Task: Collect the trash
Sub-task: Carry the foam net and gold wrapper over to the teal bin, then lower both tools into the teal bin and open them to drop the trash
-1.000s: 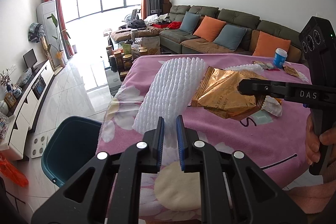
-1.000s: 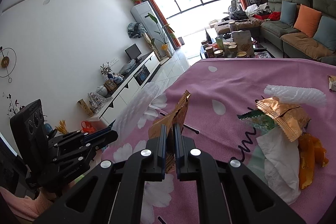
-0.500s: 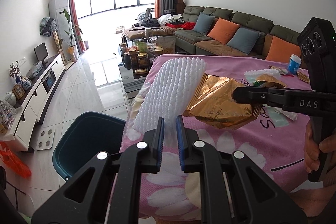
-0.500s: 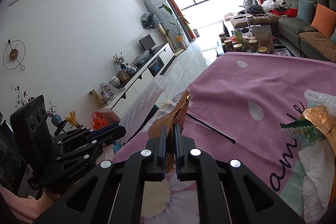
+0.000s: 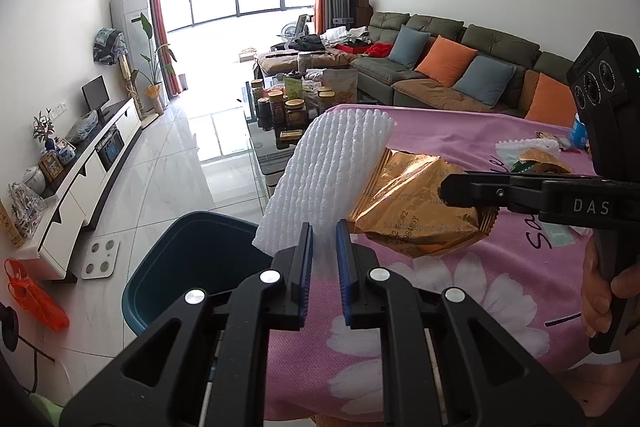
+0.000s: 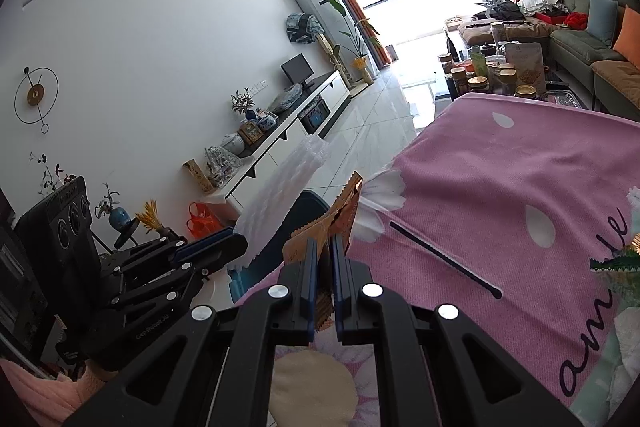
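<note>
My left gripper [image 5: 325, 227] is shut on a white foam net sleeve [image 5: 328, 179] that stands up from its blue pads, held near the table's left edge. My right gripper [image 6: 324, 243] is shut on a crumpled gold foil wrapper [image 6: 340, 215], also seen from the left wrist as the gold wrapper [image 5: 416, 211] just right of the foam. The dark teal bin [image 5: 188, 263] stands open on the floor below and left of the foam sleeve. In the right wrist view the left gripper [image 6: 240, 241] holds the foam sleeve [image 6: 284, 195] over the bin's rim [image 6: 308, 205].
The table wears a pink flowered cloth [image 5: 460, 287], with more wrappers and tissue [image 5: 532, 155] at its far right and a blue-white cup [image 5: 580, 135]. A glass coffee table with jars [image 5: 292, 107], a sofa [image 5: 460, 67], a TV cabinet [image 5: 80, 179] and an orange bag [image 5: 32, 295] surround it.
Both grippers have carried their trash leftward past the table's edge; the teal bin now lies much nearer beneath the foam sleeve. Neither grip has altered.
</note>
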